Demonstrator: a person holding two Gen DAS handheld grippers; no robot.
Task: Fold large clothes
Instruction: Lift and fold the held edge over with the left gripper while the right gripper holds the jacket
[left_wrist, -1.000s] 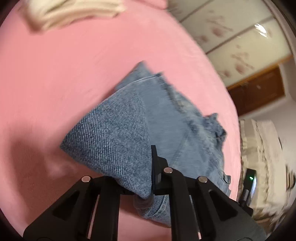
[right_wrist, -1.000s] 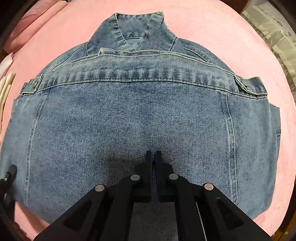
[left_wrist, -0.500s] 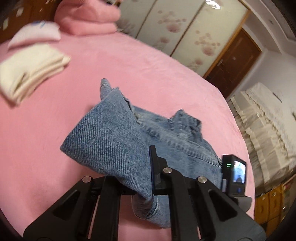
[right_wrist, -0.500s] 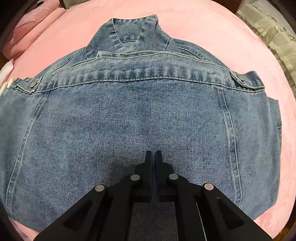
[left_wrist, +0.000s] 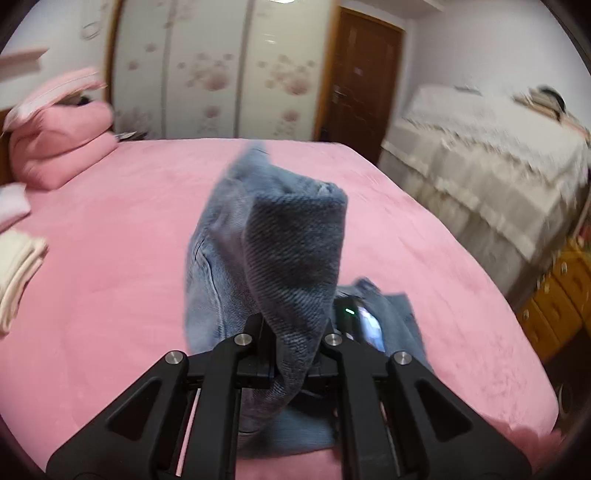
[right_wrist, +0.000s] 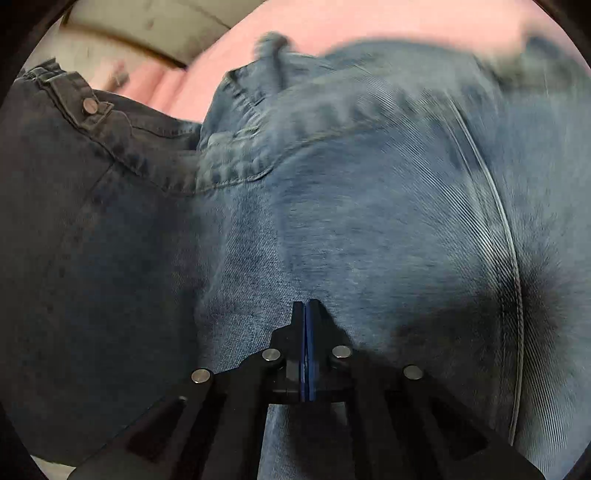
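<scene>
At the centre of the left wrist view, a denim jacket (left_wrist: 295, 258) rises in a bunched fold above the pink bed cover (left_wrist: 110, 277), its lower part trailing down to the cover at the bottom middle of the frame. The left gripper (left_wrist: 291, 343) has its jaws closed on a thick wad of that denim, which stands up between the fingers and hides the fingertips. To the right of the wad, in the lower middle of the frame, sits a small dark device with a lit screen and a green light (left_wrist: 364, 325), lying against the denim.

In the right wrist view the denim jacket (right_wrist: 369, 221) fills nearly the whole frame, blurred toward the upper right, with a buttoned tab (right_wrist: 88, 107) at the upper left and a strip of pink cover (right_wrist: 332, 22) along the top. The right gripper (right_wrist: 304, 317) has its jaws pressed together at the lower middle, tips against the fabric; whether any cloth is pinched between them I cannot tell.

Further out in the left wrist view, a folded pink quilt (left_wrist: 59, 147) lies at the far left, folded cream cloth (left_wrist: 18, 266) at the left edge, floral wardrobe doors (left_wrist: 221, 74) and a brown door (left_wrist: 362, 81) along the top, and a lace-covered bed (left_wrist: 498, 155) at the right.
</scene>
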